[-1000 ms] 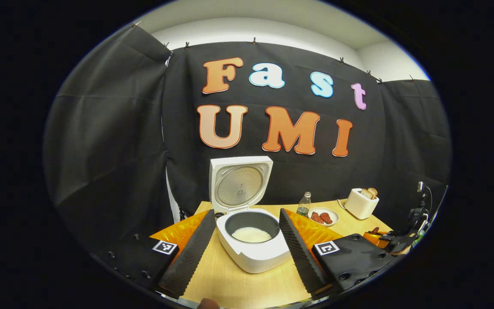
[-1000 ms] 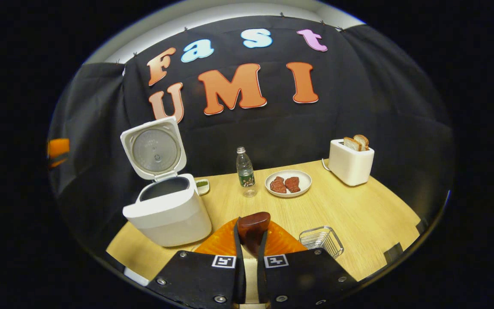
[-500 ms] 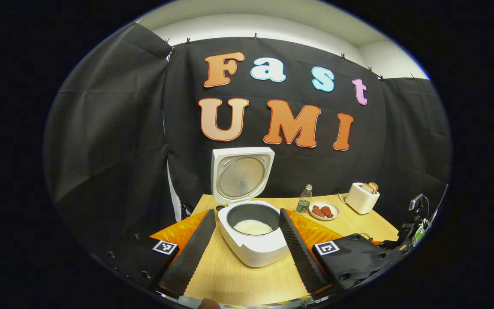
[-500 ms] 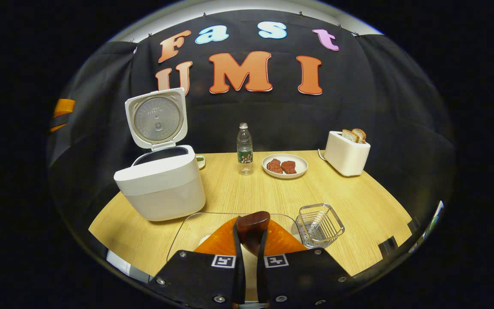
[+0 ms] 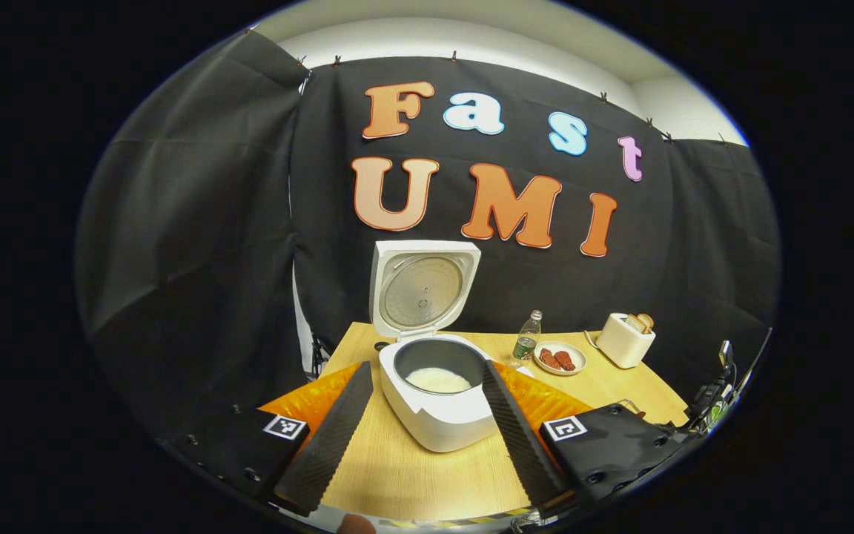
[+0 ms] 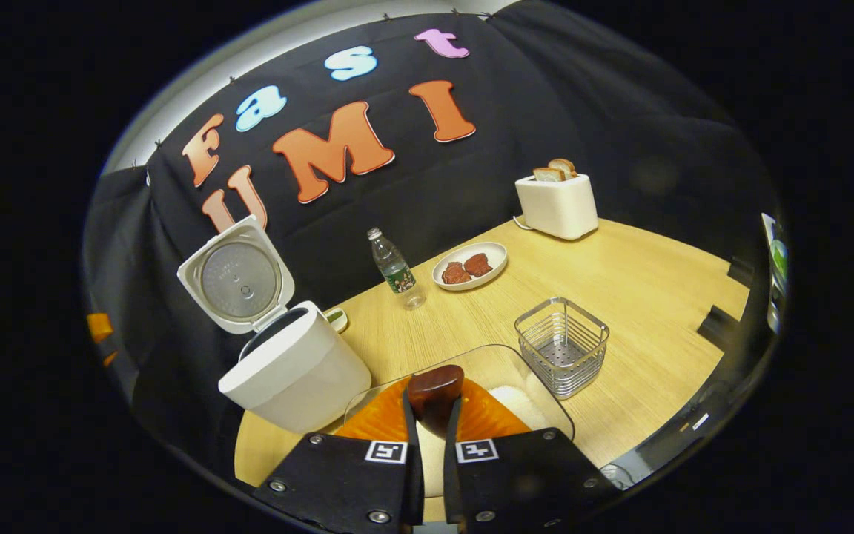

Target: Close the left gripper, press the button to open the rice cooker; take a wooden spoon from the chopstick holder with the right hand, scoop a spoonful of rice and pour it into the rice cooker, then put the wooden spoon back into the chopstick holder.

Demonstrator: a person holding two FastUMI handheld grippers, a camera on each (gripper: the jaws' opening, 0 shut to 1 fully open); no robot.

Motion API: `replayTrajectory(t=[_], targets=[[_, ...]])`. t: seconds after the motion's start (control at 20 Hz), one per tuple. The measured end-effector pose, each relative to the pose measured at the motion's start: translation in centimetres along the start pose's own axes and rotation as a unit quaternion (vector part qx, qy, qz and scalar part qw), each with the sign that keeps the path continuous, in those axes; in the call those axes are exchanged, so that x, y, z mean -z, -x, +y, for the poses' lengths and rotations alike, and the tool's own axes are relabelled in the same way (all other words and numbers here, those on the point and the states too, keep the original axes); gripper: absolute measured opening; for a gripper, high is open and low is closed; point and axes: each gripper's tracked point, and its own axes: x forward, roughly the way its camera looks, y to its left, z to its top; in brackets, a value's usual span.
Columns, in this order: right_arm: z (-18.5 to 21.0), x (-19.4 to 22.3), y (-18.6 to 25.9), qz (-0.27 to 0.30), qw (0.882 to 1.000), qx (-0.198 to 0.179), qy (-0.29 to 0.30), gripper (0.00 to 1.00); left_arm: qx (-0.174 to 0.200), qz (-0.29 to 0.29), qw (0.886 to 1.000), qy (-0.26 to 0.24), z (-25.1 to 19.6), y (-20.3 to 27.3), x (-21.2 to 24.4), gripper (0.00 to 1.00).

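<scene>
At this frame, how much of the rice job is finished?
Done: rice cooker lid is open, rice already in its pot. In hand: the right hand-held gripper holds the wooden spoon above the glass rice tray. Left: return the spoon to the empty wire chopstick holder.

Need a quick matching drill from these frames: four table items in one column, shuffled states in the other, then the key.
Items:
1. rice cooker
2. toaster
3. plate
4. wire basket

States:
A. holds nothing
B. lid up, rice in the pot
C. two bread slices sticking out
D. two reddish pieces of meat on it

Pairs: 1-B, 2-C, 3-D, 4-A
</scene>
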Motion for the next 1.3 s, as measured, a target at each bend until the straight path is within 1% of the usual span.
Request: replayTrajectory(t=[0.35, 0.45, 0.55, 0.65, 0.7, 0.9, 1.1, 1.15, 1.3], targets=[[1.4, 0.4, -1.7, 0.009, 0.998, -0.008, -0.068, 0.1, 0.002, 0.008, 1.0, -0.001, 0.0, -0.1, 0.6, 1.0], [1.5, 0.6, -2.2, 0.019, 0.994, -0.015, -0.103, 0.1, 0.002, 0.01, 1.0, 0.002, 0.1, -0.1, 0.8, 1.0], [1.3, 0.9, -2.8, 0.034, 0.987, -0.027, -0.154, 0.1, 0.002, 0.011, 1.0, 0.003, 0.2, -0.1, 0.9, 1.0], [1.2, 1.3, -3.3, 0.052, 0.974, -0.043, -0.215, 0.1, 0.0, 0.01, 1.0, 0.002, 0.3, 0.0, 0.9, 1.0], [1.0, 1.5, -3.4, 0.058, 0.969, -0.05, -0.236, 0.1, -0.001, 0.01, 1.0, 0.002, 0.4, 0.0, 0.9, 1.0], [0.6, 1.4, -3.8, 0.064, 0.959, -0.054, -0.272, 0.1, -0.001, 0.009, 1.0, 0.007, 0.4, 0.2, 0.7, 1.0], [0.5, -0.3, -3.8, 0.06, 0.94, -0.067, -0.33, 0.1, 0.001, 0.005, 1.0, 0.008, -0.1, 0.1, 0.3, 1.0], [0.4, -0.7, -3.8, 0.058, 0.937, -0.068, -0.337, 0.1, 0.001, 0.003, 1.0, 0.008, -0.1, 0.2, 0.1, 1.0], [0.3, -2.2, -3.4, 0.051, 0.935, -0.073, -0.344, 0.1, 0.002, -0.003, 1.0, 0.008, -0.4, 0.1, -0.3, 1.0]])
